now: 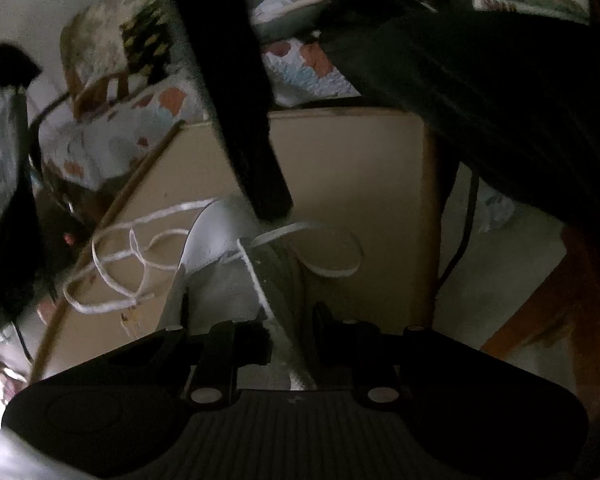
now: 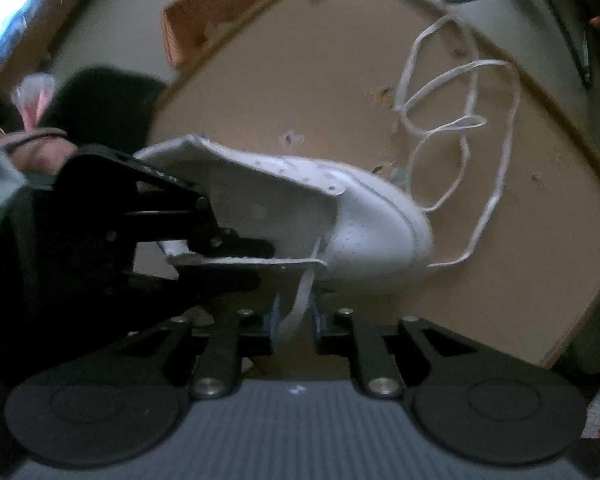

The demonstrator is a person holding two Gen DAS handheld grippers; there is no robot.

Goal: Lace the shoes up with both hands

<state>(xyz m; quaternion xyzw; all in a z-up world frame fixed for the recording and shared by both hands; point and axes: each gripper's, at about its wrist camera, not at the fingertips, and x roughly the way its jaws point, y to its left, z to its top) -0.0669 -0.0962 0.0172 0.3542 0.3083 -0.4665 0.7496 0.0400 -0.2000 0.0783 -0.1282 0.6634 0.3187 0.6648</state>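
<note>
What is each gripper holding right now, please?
Left gripper: closed on the side flap of the white shoe.
Right gripper: the white lace runs between its fingers; whether they pinch it cannot be told.

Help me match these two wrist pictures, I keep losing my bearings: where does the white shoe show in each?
Left wrist view: the white shoe stands lower centre, just past the left hand-held gripper.
Right wrist view: the shoe fills the centre, toe to the right, its side flap clamped by the left hand-held gripper.
Shared landmark: the loose white lace looped on the brown cardboard.
</note>
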